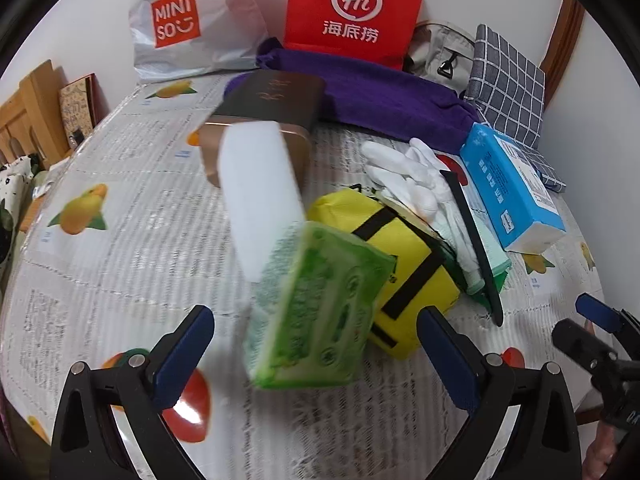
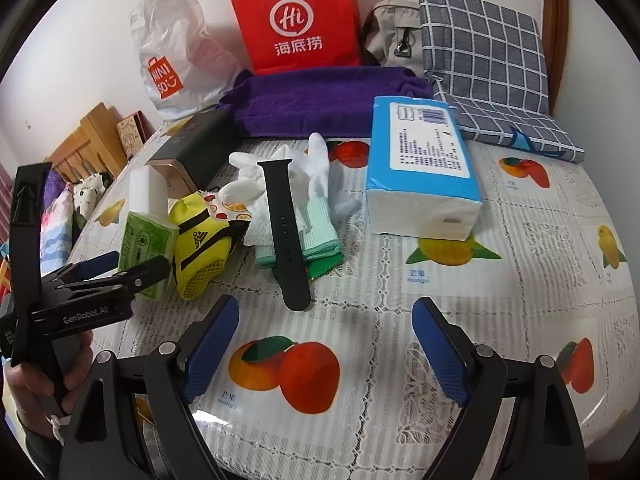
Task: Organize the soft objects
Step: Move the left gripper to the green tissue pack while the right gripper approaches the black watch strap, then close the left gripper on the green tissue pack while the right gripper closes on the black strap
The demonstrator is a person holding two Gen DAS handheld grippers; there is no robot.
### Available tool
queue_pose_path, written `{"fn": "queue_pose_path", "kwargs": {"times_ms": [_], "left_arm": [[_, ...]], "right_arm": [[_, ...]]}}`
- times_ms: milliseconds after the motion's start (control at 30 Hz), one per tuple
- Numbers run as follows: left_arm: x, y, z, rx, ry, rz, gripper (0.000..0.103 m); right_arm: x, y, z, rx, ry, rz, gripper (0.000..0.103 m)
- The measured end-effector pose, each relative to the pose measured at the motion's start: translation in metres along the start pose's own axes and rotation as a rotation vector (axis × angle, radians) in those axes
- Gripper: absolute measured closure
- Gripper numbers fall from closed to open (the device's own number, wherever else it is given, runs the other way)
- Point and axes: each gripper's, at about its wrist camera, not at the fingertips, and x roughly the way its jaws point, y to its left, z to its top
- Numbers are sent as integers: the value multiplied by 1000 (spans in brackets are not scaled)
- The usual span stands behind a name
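Note:
My left gripper is open, with a green tissue packet standing between its blue pads, neither visibly pressing on it. A white sponge block leans just behind the packet, and a yellow pouch lies to its right. In the right wrist view my right gripper is open above bare tablecloth, nothing between its fingers. Just beyond it lies a black watch strap across white gloves and folded green cloths. A blue tissue pack sits to the right.
At the back of the fruit-patterned table lie a purple towel, a checkered cushion, a red paper bag, a white plastic bag and a beige bag. A dark box with a gold base stands behind the sponge.

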Motion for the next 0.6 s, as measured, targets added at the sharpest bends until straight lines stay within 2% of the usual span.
{"fn": "queue_pose_path", "kwargs": {"times_ms": [67, 133, 200, 267, 333, 367, 500, 600], "left_arm": [[7, -2, 1, 3, 10, 15, 10], [11, -2, 0, -6, 18, 24, 20], [13, 2, 0, -22, 24, 1, 47], [10, 6, 2, -50, 43, -79, 55], [1, 8, 1, -60, 37, -157, 55], [-3, 8, 1, -56, 31, -166, 55], [-20, 8, -1, -33, 19, -185, 55], [-28, 15, -1, -39, 10, -156, 55]], "right_arm": [[4, 2, 1, -9, 6, -1, 15], [9, 5, 2, -18, 17, -4, 15], [14, 6, 2, -23, 29, -6, 15], [18, 6, 3, -26, 39, -8, 15], [23, 7, 4, -28, 46, -14, 15], [26, 8, 4, -29, 49, -16, 15], [33, 9, 8, -30, 56, -9, 15], [38, 14, 15, -44, 50, -7, 15]]}}
